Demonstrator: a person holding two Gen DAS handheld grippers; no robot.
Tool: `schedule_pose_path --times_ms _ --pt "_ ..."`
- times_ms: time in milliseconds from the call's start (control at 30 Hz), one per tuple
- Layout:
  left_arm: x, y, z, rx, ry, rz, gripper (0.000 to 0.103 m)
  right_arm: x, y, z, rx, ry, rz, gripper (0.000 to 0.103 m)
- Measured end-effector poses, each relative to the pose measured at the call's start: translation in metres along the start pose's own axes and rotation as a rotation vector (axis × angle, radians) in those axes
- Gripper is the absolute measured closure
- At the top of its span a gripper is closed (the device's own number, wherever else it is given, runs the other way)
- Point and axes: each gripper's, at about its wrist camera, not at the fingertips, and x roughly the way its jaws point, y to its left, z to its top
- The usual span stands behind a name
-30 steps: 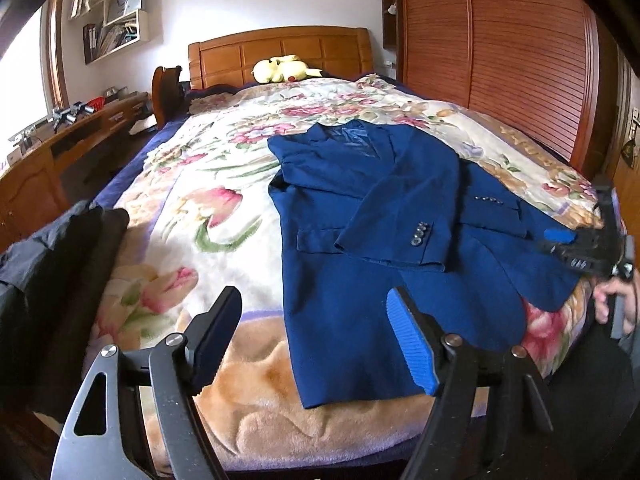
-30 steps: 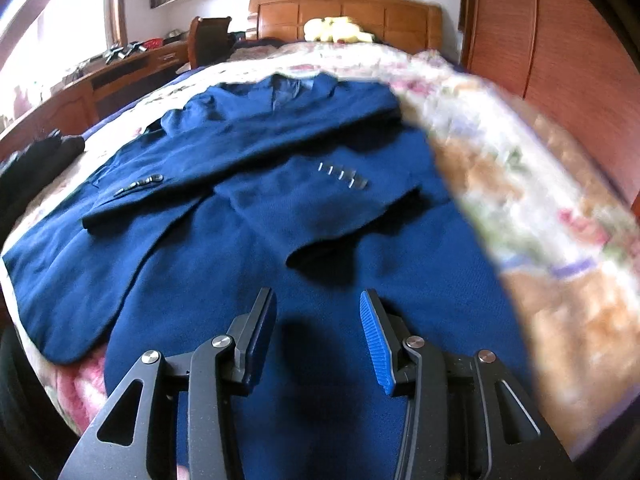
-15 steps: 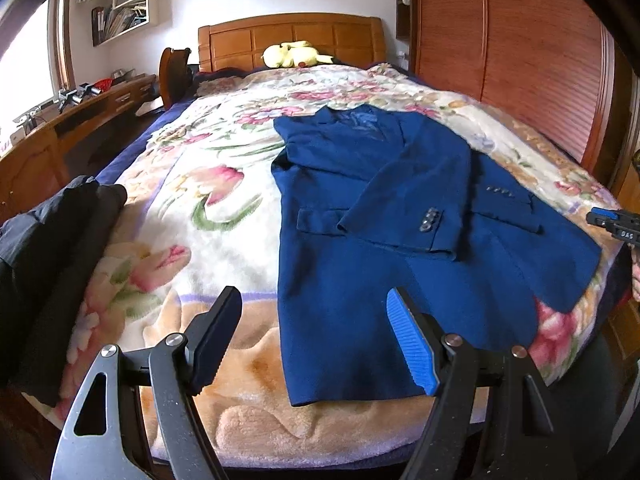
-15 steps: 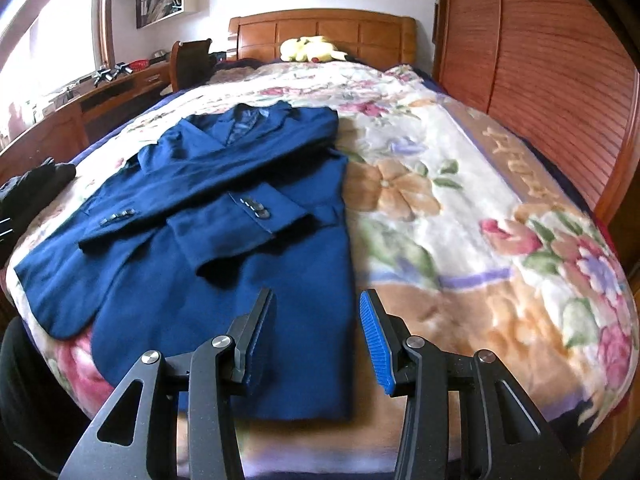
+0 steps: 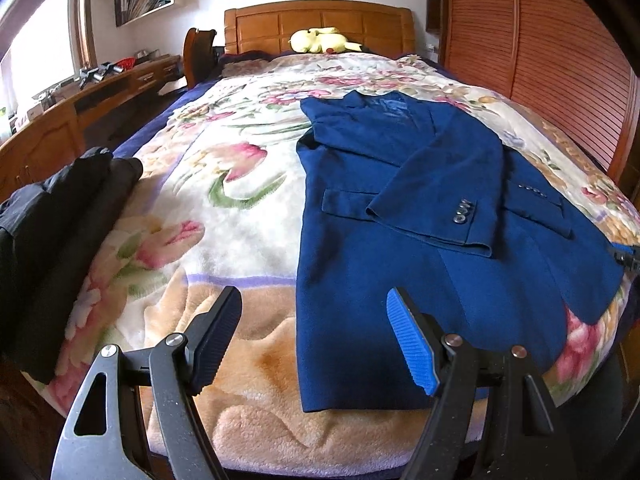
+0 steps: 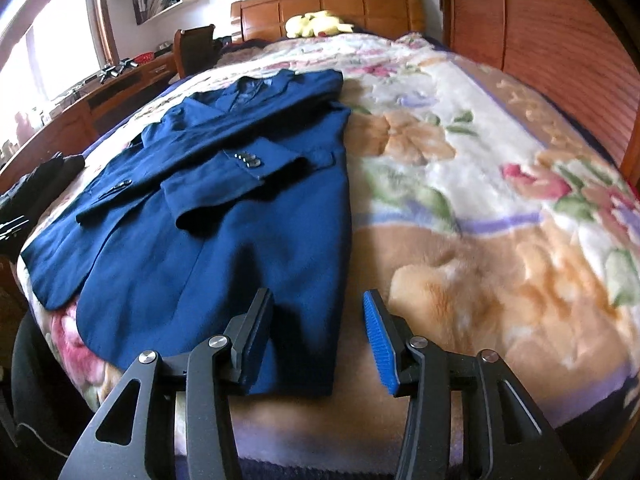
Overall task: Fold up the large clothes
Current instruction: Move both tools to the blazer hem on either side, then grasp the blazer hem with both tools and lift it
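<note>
A navy blue suit jacket (image 5: 420,216) lies flat on the flowered blanket (image 5: 224,208), both sleeves folded across its front. In the left wrist view my left gripper (image 5: 316,340) hangs open above the jacket's near left hem corner, nothing between its fingers. In the right wrist view the jacket (image 6: 224,216) spreads over the left half of the bed. My right gripper (image 6: 318,336) hovers over the jacket's near right hem corner, its jaws opening, empty. A tip of the right gripper (image 5: 626,256) shows at the left wrist view's right edge.
A dark garment (image 5: 60,232) is draped at the bed's left foot corner. A yellow plush toy (image 5: 320,40) sits by the wooden headboard (image 5: 320,24). A wooden desk (image 5: 80,104) runs along the left; slatted wardrobe doors (image 5: 540,60) stand on the right.
The right gripper has slid to the right along the bed's foot, from over the jacket's middle to its right hem corner. The left gripper has sunk slightly toward the hem.
</note>
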Motion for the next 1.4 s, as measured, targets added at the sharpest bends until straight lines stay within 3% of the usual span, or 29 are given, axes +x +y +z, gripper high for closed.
schedule_pose_path --times_ms 133,400,500,600,767,867,933,1000,1400 --pt "0.002 0.007 -0.001 -0.037 0.011 -0.009 0.028 0.001 -0.005 0.002 0.018 0.017 0.042 0.055" --pt "0.006 0.018 -0.019 -0.019 0.058 -0.023 0.051 0.008 0.001 -0.003 0.01 0.029 0.088 0.055" --pt "0.011 0.02 -0.025 -0.006 0.077 -0.04 0.052 0.01 0.003 -0.003 0.016 0.032 0.088 0.062" --pt "0.011 0.021 -0.026 -0.014 0.07 -0.069 0.052 0.01 0.002 -0.004 0.034 0.031 0.081 0.062" --pt "0.012 0.012 -0.027 -0.003 0.066 -0.14 0.074 0.011 0.002 -0.003 0.076 0.045 0.076 0.063" --pt "0.009 0.012 -0.029 -0.006 0.062 -0.154 0.091 0.008 0.011 0.0 0.057 0.057 0.078 0.078" --pt "0.002 0.014 -0.025 -0.019 0.045 -0.141 0.098 0.005 0.014 0.004 0.047 0.061 0.031 0.092" --pt "-0.011 0.014 -0.018 -0.022 0.012 -0.166 0.098 -0.005 0.015 0.012 0.044 0.026 0.051 0.095" --pt "-0.114 -0.014 0.046 0.044 -0.241 -0.231 0.1 -0.119 0.046 0.063 -0.003 -0.25 0.044 0.101"
